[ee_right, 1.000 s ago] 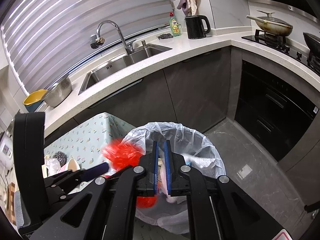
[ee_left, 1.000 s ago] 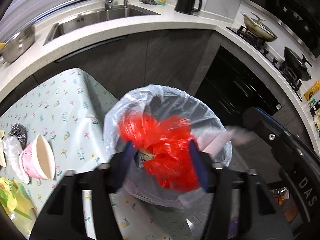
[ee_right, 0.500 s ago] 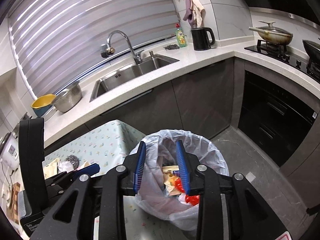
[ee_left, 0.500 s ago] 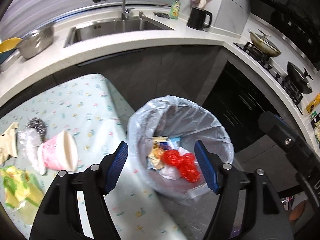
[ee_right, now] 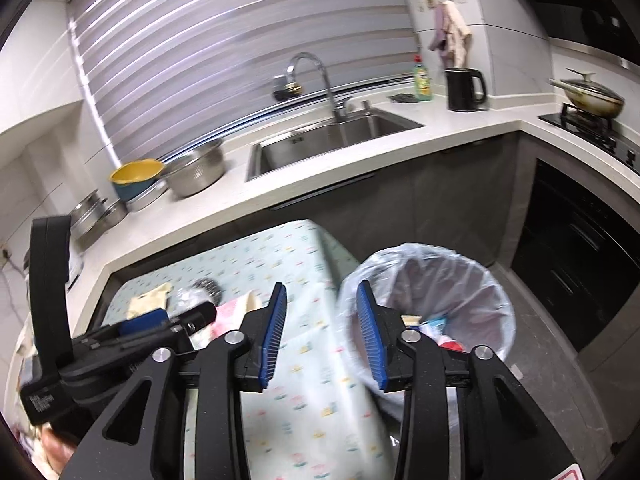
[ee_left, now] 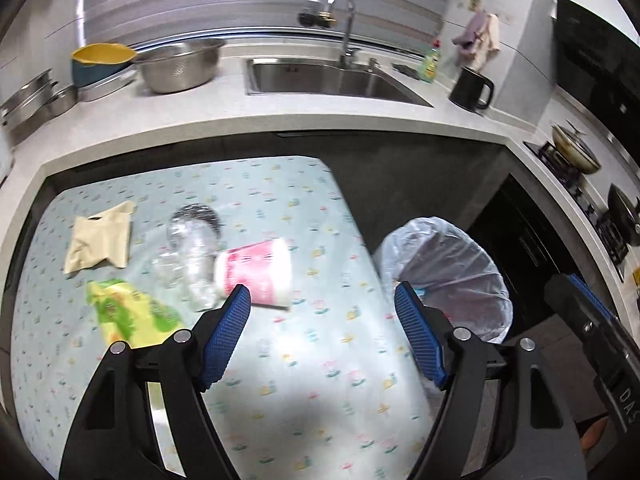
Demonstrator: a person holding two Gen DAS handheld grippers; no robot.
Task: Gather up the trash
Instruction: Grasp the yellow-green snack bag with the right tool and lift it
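Flowered tablecloth [ee_left: 320, 380] below; left gripper [ee_left: 322, 312] nearer, opening, empty; pink cup [ee_left: 256, 272] at eleven o'clock, lying crosswise; right gripper [ee_right: 322, 320] opening, empty.

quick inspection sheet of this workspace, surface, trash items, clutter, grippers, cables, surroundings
surface: table with floral cloth, bin beside its right edge
job's things: pink paper cup on its side; clear plastic wrap, beige pouch and yellow-green wrapper lie on the cloth; lined trash bin already holds some trash
clutter: steel scrubber behind the wrap
grippers: left gripper jaws opening, nothing between them; right gripper jaws opening, nothing between them
cables: nothing seen
surroundings: sink, colander, black kettle, soap bottle, pan on stove
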